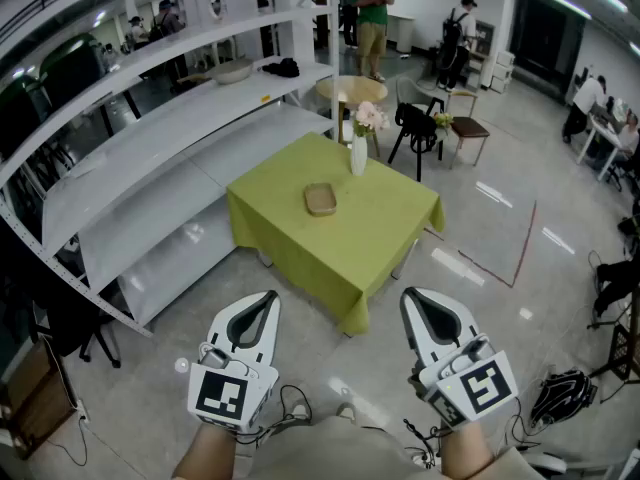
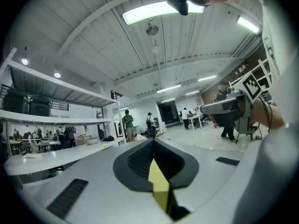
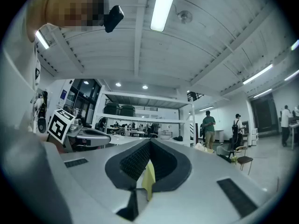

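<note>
Head view: L gripper (image 1: pixel 266 302) & R gripper (image 1: pixel 416 300) jaws together, empty; wooden dish (image 1: pixel 320 199) on table (image 1: pixel 385 243) prob. light, stiff, take by rim

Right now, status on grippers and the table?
Left gripper shut, empty; right gripper shut, empty. Green table ahead, untouched, tray and vase on it. Only floor between.

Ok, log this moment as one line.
left gripper: shut, empty | right gripper: shut, empty | both: in air, short of green table | on table: vase, tray
</note>
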### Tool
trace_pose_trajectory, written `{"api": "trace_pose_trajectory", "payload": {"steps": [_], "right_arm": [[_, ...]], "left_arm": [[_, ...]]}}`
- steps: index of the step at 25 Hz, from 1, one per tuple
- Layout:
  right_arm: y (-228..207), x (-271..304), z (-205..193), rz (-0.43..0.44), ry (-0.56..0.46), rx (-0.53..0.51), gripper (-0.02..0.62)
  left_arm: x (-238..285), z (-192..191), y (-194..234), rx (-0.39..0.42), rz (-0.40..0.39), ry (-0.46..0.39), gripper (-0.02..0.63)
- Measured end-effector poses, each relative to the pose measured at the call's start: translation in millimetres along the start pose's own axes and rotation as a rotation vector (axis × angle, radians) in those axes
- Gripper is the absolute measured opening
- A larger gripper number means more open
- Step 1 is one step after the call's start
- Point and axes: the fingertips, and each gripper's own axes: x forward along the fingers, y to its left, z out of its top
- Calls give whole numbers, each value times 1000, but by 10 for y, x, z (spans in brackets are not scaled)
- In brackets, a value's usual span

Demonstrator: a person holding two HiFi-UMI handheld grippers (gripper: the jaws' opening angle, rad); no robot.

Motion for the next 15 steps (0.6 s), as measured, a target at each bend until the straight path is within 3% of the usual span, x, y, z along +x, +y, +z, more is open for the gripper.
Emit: {"api": "trace_pose_trajectory", "payload": {"steps": [15], "right_arm": [[-361, -146, -263, -9, 20, 56, 6]], "left_arm": [[305, -112, -322, -2, -10, 20, 6]]}}
